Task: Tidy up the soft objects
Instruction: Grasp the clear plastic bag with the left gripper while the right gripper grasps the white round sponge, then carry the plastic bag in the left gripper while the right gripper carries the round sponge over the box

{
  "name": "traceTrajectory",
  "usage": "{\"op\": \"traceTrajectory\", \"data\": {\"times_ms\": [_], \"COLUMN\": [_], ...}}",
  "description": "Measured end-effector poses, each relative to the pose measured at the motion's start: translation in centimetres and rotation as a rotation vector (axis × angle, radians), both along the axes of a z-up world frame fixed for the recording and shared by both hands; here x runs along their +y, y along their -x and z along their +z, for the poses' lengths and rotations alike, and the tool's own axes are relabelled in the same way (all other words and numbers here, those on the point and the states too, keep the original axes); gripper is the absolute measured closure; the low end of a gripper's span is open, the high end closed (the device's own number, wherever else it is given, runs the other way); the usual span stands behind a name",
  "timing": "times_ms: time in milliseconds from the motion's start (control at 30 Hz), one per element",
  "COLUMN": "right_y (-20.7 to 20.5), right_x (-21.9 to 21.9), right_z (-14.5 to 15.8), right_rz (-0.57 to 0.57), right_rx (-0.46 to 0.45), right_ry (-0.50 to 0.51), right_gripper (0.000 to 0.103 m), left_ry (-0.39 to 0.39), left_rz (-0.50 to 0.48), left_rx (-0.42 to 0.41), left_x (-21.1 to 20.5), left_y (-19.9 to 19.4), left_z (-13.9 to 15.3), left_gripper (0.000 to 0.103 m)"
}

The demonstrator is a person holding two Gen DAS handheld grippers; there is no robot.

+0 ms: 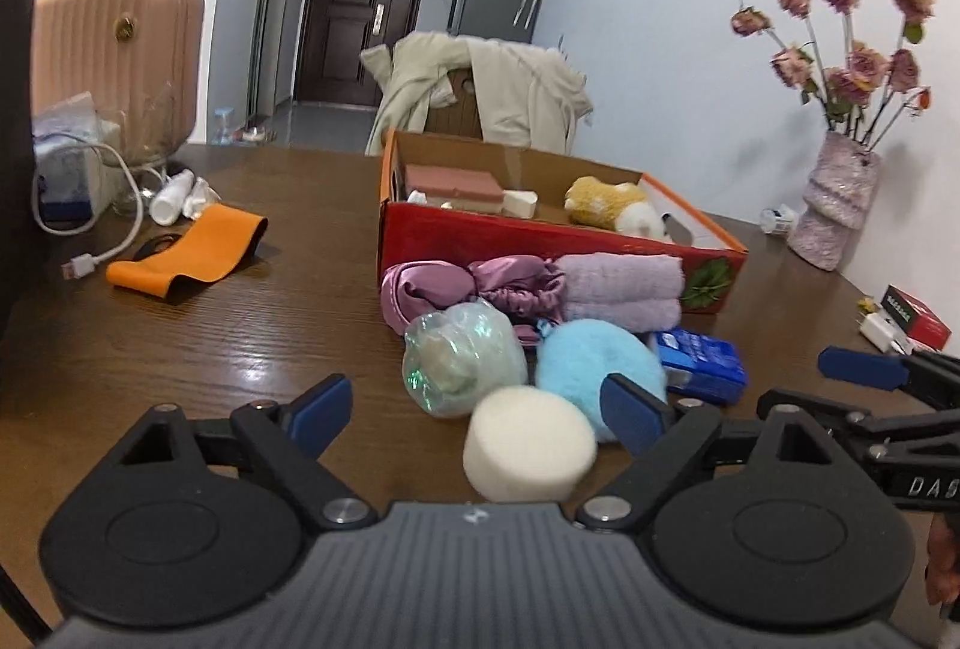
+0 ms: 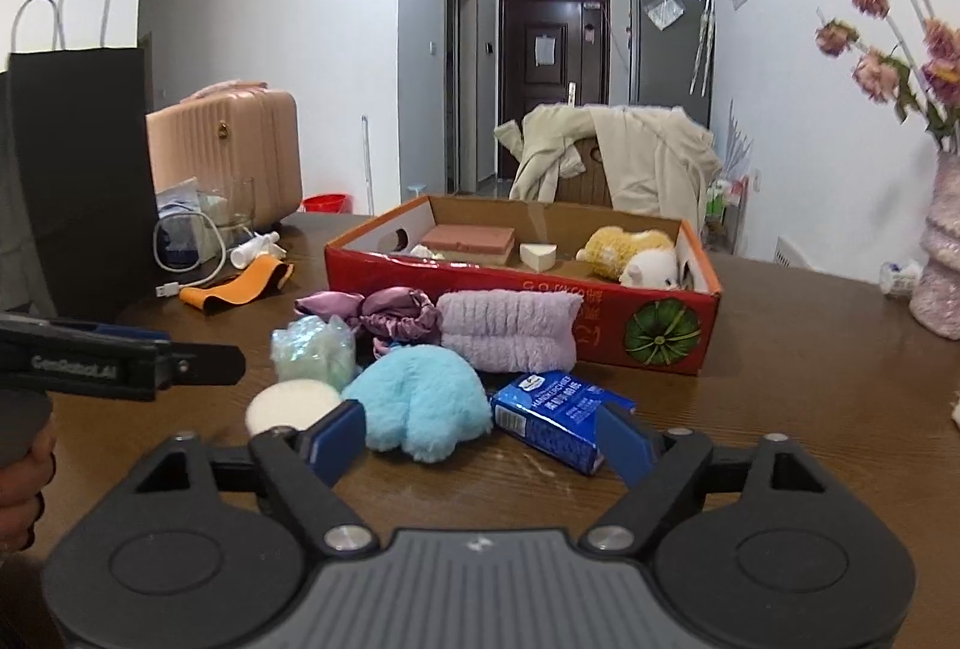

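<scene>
A red cardboard box (image 1: pixel 540 241) (image 2: pixel 522 301) on the wooden table holds a pink sponge block (image 1: pixel 454 184) (image 2: pixel 471 241), a white wedge (image 2: pixel 537 254) and a yellow plush toy (image 1: pixel 612 205) (image 2: pixel 630 250). In front of it lie a purple satin scrunchie (image 1: pixel 516 283) (image 2: pixel 396 316), a folded lilac towel (image 1: pixel 621 289) (image 2: pixel 507 328), a wrapped greenish bundle (image 1: pixel 462 358) (image 2: pixel 312 352), a blue fluffy puff (image 1: pixel 600 367) (image 2: pixel 420 397), a white round sponge (image 1: pixel 528 445) (image 2: pixel 291 403) and a blue tissue pack (image 1: pixel 702 361) (image 2: pixel 555 415). My left gripper (image 1: pixel 480 412) is open, with the white sponge between its fingers. My right gripper (image 2: pixel 480 436) is open, just short of the puff and tissue pack.
An orange strap (image 1: pixel 186 253) (image 2: pixel 237 286), a white cable (image 1: pixel 90 259) and small bottles lie at the left. A black paper bag (image 2: pixel 78 181) and a pink suitcase (image 1: pixel 120 49) stand left. A vase of dried flowers (image 1: pixel 840 199) stands right. A coat-draped chair (image 1: pixel 480 91) is behind the table.
</scene>
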State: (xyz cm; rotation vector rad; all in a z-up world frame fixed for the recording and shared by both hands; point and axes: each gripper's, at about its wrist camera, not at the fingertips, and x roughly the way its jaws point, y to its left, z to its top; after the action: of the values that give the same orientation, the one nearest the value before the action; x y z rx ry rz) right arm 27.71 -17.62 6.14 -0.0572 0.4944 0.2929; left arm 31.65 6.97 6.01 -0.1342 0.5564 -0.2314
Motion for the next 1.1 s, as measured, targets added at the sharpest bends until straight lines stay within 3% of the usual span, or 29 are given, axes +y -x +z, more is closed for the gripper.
{"op": "traceTrajectory", "data": {"times_ms": [100, 300, 333, 367, 400, 467, 667, 833, 900, 1100], "right_y": [-2.4, -4.6, -4.6, -4.6, -4.6, -4.5, -4.2, -4.5, -4.2, -1.7], "right_x": [0.7, 2.4, 2.9, 3.3, 3.9, 4.7, 7.8, 10.3, 10.7, 9.6], "right_z": [-0.2, 0.0, -0.2, -0.4, -0.7, -1.2, -2.3, -3.6, -3.7, -2.9], "right_rz": [0.026, 0.140, 0.163, 0.186, 0.209, 0.249, 0.342, 0.322, 0.323, 0.287], "right_rx": [0.019, 0.019, 0.022, 0.027, 0.037, 0.054, 0.085, 0.136, 0.146, 0.142], "right_ry": [0.009, -0.039, -0.039, -0.035, -0.026, -0.038, -0.008, 0.091, 0.086, 0.050], "right_gripper": [0.033, 0.034, 0.034, 0.034, 0.034, 0.034, 0.034, 0.036, 0.047, 0.048], "left_ry": [-0.007, 0.045, 0.061, 0.068, 0.073, 0.080, 0.098, 0.115, 0.107, 0.106], "left_rz": [-0.002, -0.014, -0.020, -0.024, -0.032, -0.047, 0.024, 0.061, 0.058, 0.028], "left_rx": [0.023, 0.041, 0.057, 0.078, 0.097, 0.121, 0.038, 0.032, 0.036, 0.012], "left_x": [-0.3, -0.6, -0.6, -0.6, -0.5, 0.0, 2.6, 4.0, 4.0, 3.6], "left_y": [-2.6, -6.0, -6.6, -7.0, -7.3, -7.4, -4.8, -3.1, -2.4, 0.7], "left_z": [-0.3, -1.0, -1.4, -1.9, -2.3, -2.6, -0.5, 0.2, 0.4, 1.5], "left_gripper": [0.019, 0.022, 0.027, 0.043, 0.054, 0.064, 0.065, 0.065, 0.065, 0.065]}}
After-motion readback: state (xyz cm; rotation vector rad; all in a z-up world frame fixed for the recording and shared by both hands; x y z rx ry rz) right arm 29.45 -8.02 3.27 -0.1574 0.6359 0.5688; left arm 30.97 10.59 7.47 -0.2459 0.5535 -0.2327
